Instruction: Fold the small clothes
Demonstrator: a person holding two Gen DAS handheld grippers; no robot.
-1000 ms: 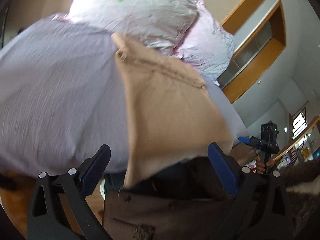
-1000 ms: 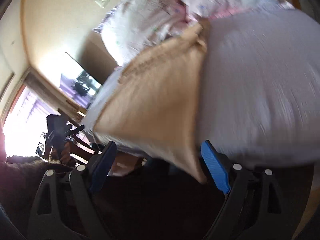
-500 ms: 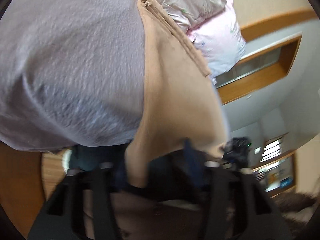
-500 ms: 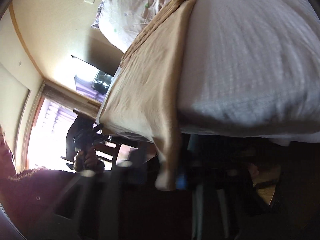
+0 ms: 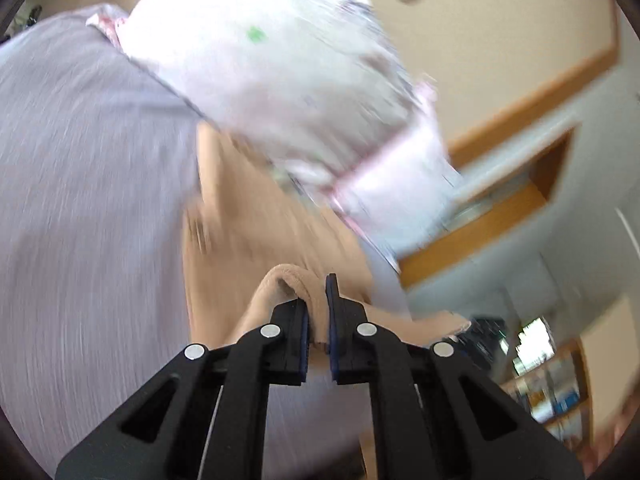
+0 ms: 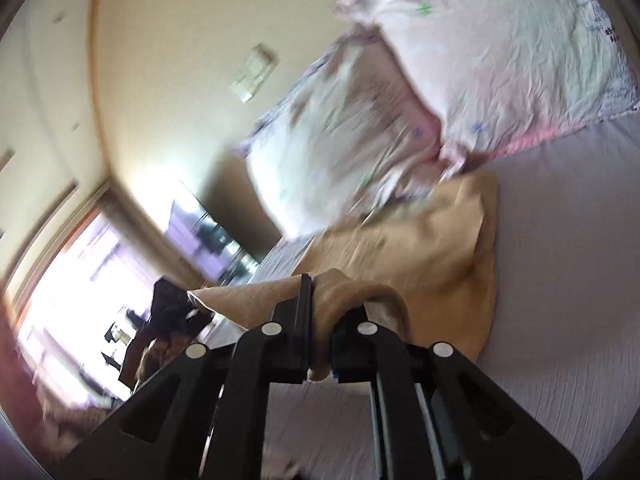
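Left gripper (image 5: 317,312): clamped on a fold of the tan garment (image 5: 256,240), frame centre.
Right gripper (image 6: 322,312): pinching the same garment (image 6: 420,248).
Bed (image 6: 560,280): underneath.

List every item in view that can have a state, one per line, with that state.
Left gripper: shut, jaws pinching a fold of the garment's edge.
Right gripper: shut, garment edge draped over its jaws.
Tan garment: near edge lifted, far part lying on the bed, wrinkled.
Bed sheet: spread flat.
Floral pillows: lying at the bed's head, creased.
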